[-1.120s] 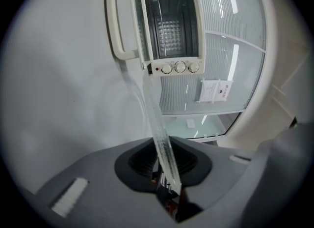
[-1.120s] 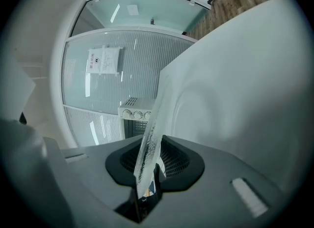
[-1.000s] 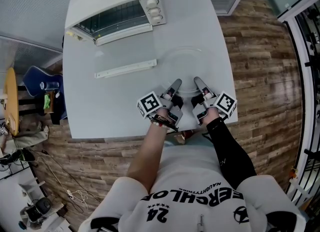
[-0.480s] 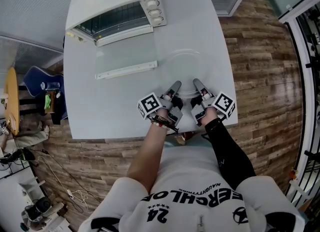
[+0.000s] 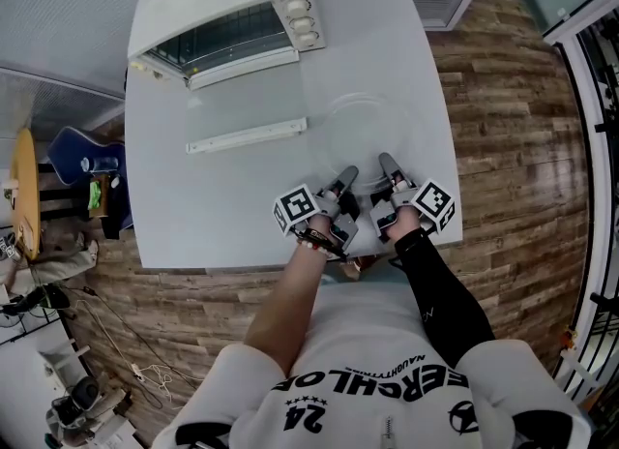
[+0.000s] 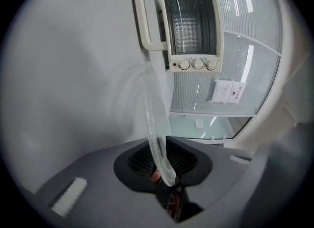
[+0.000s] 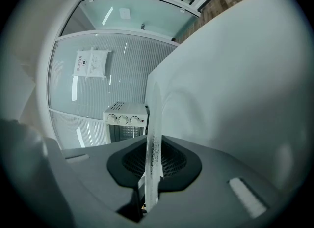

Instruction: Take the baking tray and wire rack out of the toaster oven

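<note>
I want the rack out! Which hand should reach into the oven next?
Probably left: the left hand-held gripper sits nearer the open toaster oven, and the right hand-held gripper has just been closing its jaws on the rim of the clear tray.

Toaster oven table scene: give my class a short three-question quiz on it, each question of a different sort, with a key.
1. True or false: the toaster oven has its door shut.
2. What stands between the jaws of the left gripper? A) a fork B) the rim of the clear glass plate C) a wire rack D) nothing
3. How many knobs does the oven's front panel carry?
Key: 1 false, the door is folded down open above the white table. 2 B. 3 three.
</note>
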Available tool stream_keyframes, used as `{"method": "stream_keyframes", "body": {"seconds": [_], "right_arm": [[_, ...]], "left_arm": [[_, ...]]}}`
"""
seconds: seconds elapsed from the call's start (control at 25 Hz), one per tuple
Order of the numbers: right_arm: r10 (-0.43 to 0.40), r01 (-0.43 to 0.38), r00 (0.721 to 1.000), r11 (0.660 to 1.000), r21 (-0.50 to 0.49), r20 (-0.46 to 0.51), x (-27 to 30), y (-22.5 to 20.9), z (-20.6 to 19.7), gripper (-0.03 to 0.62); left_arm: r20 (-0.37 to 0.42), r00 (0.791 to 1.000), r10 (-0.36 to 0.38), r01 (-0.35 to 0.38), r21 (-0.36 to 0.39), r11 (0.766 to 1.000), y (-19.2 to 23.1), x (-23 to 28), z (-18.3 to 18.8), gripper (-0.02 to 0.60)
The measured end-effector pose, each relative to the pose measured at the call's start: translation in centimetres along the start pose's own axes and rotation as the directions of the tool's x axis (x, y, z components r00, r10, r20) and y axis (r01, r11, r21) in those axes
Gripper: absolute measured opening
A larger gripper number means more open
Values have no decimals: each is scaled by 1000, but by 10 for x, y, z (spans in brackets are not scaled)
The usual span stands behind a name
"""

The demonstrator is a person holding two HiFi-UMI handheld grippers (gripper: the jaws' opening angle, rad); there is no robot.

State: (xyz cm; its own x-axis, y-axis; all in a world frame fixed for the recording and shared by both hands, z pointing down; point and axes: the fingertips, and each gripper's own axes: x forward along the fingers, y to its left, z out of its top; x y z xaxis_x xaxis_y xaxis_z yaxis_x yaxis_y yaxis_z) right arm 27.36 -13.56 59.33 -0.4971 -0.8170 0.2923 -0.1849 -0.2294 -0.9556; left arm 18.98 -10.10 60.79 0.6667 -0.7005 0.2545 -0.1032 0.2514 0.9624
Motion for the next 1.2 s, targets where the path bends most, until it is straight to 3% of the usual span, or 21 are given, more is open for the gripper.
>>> {"method": "stream_keyframes", "body": {"seconds": [0.44,0.64,0.84,0.92,1.2], "right_arm": [[-17,20,997,999,-38,72,5,-5,20,28],[-11,11,996,1000,-1,87,8,-9,21,29],[-56,55,998,998,-18,-30,15,-19,8,39],[-64,61,996,997,-47,-66,14,-17,2,99],[-77,70,991,996,-62,-108,3,-19,-15,114]], "left_arm": [[-95,995,-22,22,6,1000,4,-8,-38,126],[-42,998,-45,44,-19,999,6,-11,-28,104],[22,1000,-5,6,-58,998,18,-15,-15,87],[38,999,6,-4,-55,998,21,-16,-11,85],[91,996,24,-21,-34,999,20,-18,3,84]]}}
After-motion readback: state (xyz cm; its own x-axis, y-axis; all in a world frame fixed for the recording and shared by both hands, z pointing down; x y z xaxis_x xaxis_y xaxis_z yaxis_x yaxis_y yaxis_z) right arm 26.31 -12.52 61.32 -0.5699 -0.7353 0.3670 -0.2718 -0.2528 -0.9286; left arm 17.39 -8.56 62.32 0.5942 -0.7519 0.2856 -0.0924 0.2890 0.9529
